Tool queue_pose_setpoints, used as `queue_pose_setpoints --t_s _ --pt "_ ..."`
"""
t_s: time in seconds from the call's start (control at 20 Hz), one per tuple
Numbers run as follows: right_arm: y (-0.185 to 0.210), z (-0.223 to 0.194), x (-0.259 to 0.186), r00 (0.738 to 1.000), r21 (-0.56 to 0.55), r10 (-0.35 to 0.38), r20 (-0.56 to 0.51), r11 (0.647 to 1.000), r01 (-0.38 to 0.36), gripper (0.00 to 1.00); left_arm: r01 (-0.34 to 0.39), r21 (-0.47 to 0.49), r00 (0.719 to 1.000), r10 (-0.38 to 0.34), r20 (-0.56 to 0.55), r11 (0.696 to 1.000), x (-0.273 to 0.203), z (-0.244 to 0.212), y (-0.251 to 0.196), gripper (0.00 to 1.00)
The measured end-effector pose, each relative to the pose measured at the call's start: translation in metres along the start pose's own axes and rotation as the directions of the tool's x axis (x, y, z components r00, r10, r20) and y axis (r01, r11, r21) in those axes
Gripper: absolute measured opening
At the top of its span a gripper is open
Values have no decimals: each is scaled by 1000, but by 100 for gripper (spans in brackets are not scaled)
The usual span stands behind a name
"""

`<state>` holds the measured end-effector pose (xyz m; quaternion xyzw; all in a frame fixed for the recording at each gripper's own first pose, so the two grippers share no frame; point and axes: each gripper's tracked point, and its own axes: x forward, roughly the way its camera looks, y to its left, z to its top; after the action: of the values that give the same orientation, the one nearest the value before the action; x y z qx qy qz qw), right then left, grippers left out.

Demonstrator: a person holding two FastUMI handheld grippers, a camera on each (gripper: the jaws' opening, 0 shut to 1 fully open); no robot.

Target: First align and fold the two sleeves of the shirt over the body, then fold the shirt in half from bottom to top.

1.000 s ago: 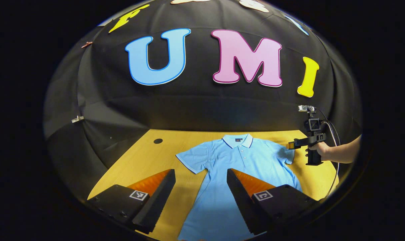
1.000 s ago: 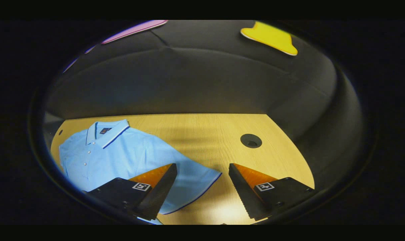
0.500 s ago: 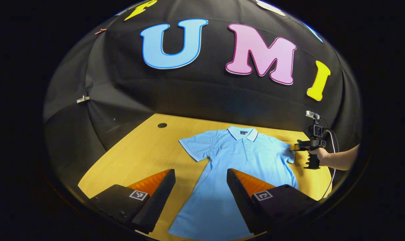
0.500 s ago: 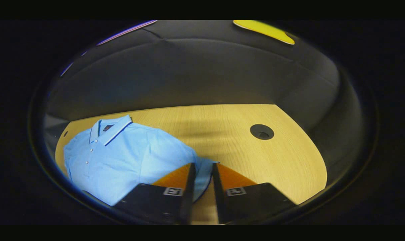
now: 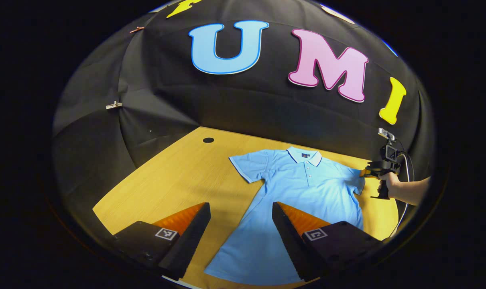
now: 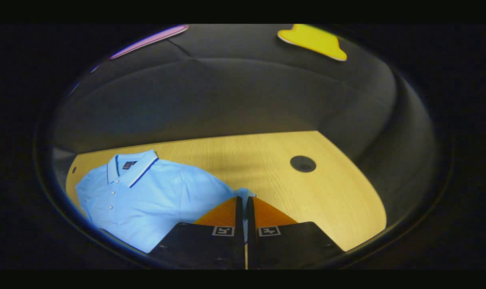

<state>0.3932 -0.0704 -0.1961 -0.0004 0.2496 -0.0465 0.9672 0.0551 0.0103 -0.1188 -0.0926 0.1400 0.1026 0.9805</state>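
A light blue polo shirt [image 5: 303, 192] lies flat and face up on the wooden table [image 5: 166, 180], collar toward the wall, both short sleeves spread out. My left gripper [image 5: 240, 212] hovers open above the shirt's lower left side, holding nothing. In the left gripper view, my right gripper [image 5: 367, 173], held by a hand [image 5: 387, 186], sits at the tip of the shirt's far-side sleeve [image 5: 357, 182]. In the right gripper view, my right gripper [image 6: 245, 198] is shut on that sleeve's hem [image 6: 243, 192], with the shirt [image 6: 146, 192] spreading to its left.
The table [image 6: 327, 200] has a round cable hole [image 6: 303, 163] on the bare wood to the right of the held sleeve, and another hole [image 5: 208, 140] near the far left corner. Black cloth walls close in the table. A cable trails from the right gripper's handle.
My right gripper went from open over the sleeve hem to shut on it. The left gripper shifted left, so the shirt sits further right in its view and the bottom hem shows.
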Motion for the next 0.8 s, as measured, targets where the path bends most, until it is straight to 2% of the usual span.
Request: queue_pose_setpoints --t_s 0.05,0.15,0.2,0.35,0.55,0.6,0.65,0.7,0.8 --pt "13 7 -6 1000 -4 17 13 1000 -17 1 -12 6 1000 12 7 1000 -1 -3 6 99" --pt "41 10 -19 999 -23 46 14 999 -46 7 -31 1 999 31 10 1000 -7 -9 14 98" --pt "56 12 -25 998 -38 66 19 997 -65 2 -36 -11 999 36 12 999 -9 -10 17 99" --pt "114 18 -43 988 -119 145 51 983 -138 1 -45 -49 999 46 20 998 -17 -14 26 99" --pt "200 11 -65 965 -177 257 45 953 -245 2 -69 -57 997 71 28 996 -23 -14 40 99" --pt "215 11 -70 960 -182 277 48 947 -265 7 -75 -57 996 77 37 996 -23 -10 44 99" --pt "231 8 -76 951 -186 306 49 938 -292 1 -70 -54 996 72 46 996 -22 -5 44 99" --pt "249 3 -82 938 -189 344 45 925 -330 14 -61 -50 996 64 55 997 -19 0 45 99" --pt "273 -6 -97 913 -200 406 45 899 -390 47 -32 -55 997 36 75 998 -2 15 44 99"
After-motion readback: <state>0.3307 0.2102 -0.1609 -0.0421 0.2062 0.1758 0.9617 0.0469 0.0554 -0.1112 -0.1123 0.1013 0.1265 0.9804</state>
